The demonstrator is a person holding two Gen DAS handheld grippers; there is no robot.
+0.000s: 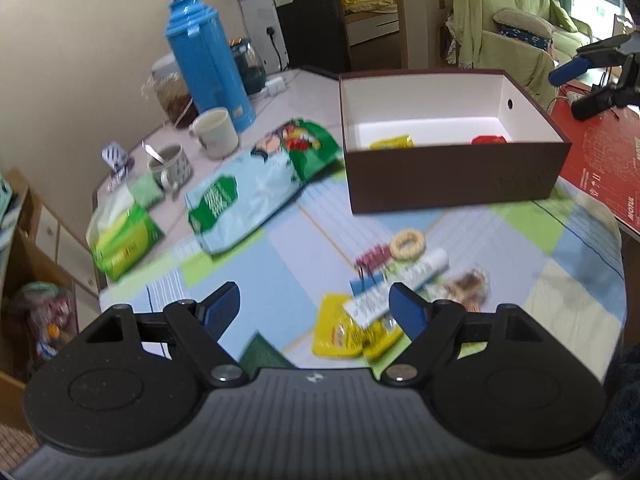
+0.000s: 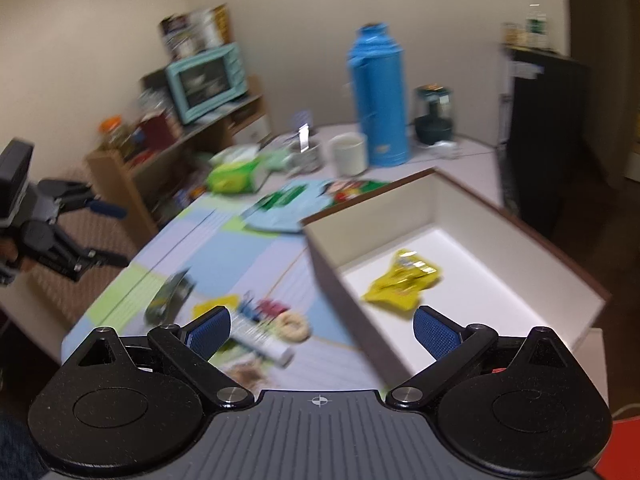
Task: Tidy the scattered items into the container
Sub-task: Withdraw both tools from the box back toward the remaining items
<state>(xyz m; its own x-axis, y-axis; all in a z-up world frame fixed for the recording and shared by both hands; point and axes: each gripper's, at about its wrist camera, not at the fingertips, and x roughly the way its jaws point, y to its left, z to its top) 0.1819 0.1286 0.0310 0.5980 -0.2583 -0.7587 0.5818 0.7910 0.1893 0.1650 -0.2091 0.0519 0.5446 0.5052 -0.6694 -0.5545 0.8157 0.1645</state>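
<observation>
A dark brown box (image 1: 456, 176) with a white interior stands open on the worktop (image 1: 280, 248), which is covered by a cloth of pale blue, green and white squares. Inside the box lie two things: a yellow packet (image 2: 402, 282) on the white floor, and a red packet (image 1: 489, 139) seen only as a sliver over the near wall in the left wrist view (its shape cannot be made out). Outside the box, on the cloth just in front of it, is a small cluster of loose items: a pale ring-shaped biscuit (image 1: 408, 243), a reddish-pink clip-like piece (image 1: 374, 259) touching it, a white tube (image 1: 400, 284) lying slantwise, a second yellow snack packet (image 1: 348, 334) partly under the tube, and a blurred brownish wrapped snack (image 1: 468, 286). The left gripper (image 1: 316, 306) hovers above this cluster with its blue-padded fingers spread wide and nothing between them. The right gripper (image 2: 322, 330) hangs over the near corner of the box, its fingers likewise wide apart and empty. Farther back lie a large pale blue and green bag (image 1: 260, 184) beside the box, a green tissue pack (image 1: 124, 240), a white mug (image 1: 214, 132), a patterned mug with a spoon (image 1: 170, 166), a tall blue thermos (image 1: 208, 60) and a glass jar (image 1: 172, 92) with brown contents.
</observation>
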